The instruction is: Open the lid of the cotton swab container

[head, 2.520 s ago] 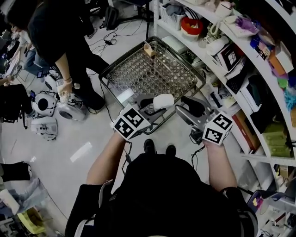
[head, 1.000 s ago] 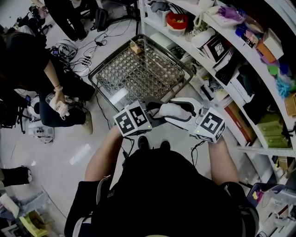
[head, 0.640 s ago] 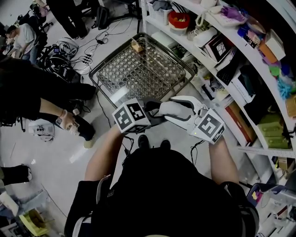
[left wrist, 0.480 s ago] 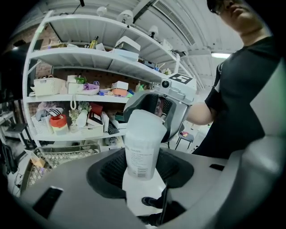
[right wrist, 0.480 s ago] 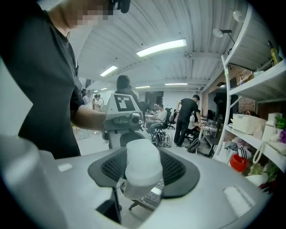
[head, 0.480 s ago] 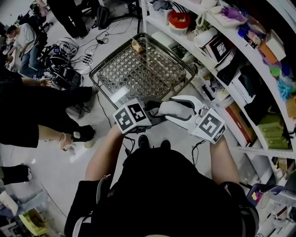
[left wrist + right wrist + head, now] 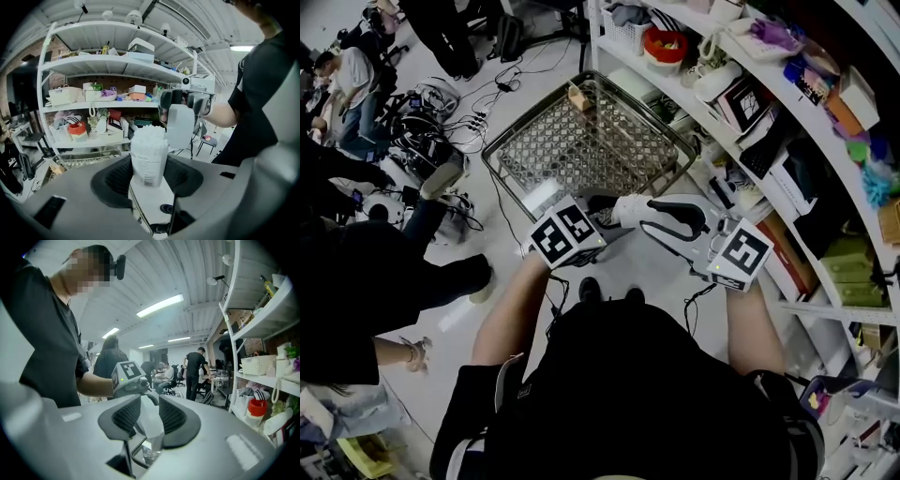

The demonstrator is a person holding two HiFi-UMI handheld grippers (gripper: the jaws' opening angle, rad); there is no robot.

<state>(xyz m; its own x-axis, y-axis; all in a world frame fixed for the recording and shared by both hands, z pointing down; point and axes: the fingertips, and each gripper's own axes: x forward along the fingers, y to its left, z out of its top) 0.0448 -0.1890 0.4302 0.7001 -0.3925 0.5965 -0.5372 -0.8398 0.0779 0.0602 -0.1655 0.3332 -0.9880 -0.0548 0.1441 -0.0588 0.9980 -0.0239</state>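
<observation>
The clear cotton swab container (image 7: 149, 161) stands upright between the pads of my left gripper (image 7: 149, 177), which is shut on it. White swabs (image 7: 149, 136) show at its open top. Its white lid (image 7: 180, 126) is swung up and to the right, with my right gripper (image 7: 187, 101) behind it. In the right gripper view the lid (image 7: 149, 420) fills the narrow gap of my right gripper (image 7: 149, 414), whose jaws are closing and touch it on both sides. From the head view both grippers meet at the white container (image 7: 628, 208), with the left gripper (image 7: 602, 214) to its left and the right gripper (image 7: 639, 214) to its right.
A wire basket cart (image 7: 591, 141) stands just ahead of the hands. Packed shelves (image 7: 787, 112) run along the right. People (image 7: 356, 272) stand or crouch to the left, near cables (image 7: 441, 103) and gear on the floor.
My right gripper has drawn its jaws in around the lid and its cube has shifted right and down. The left gripper stays on the container. People at the left have moved.
</observation>
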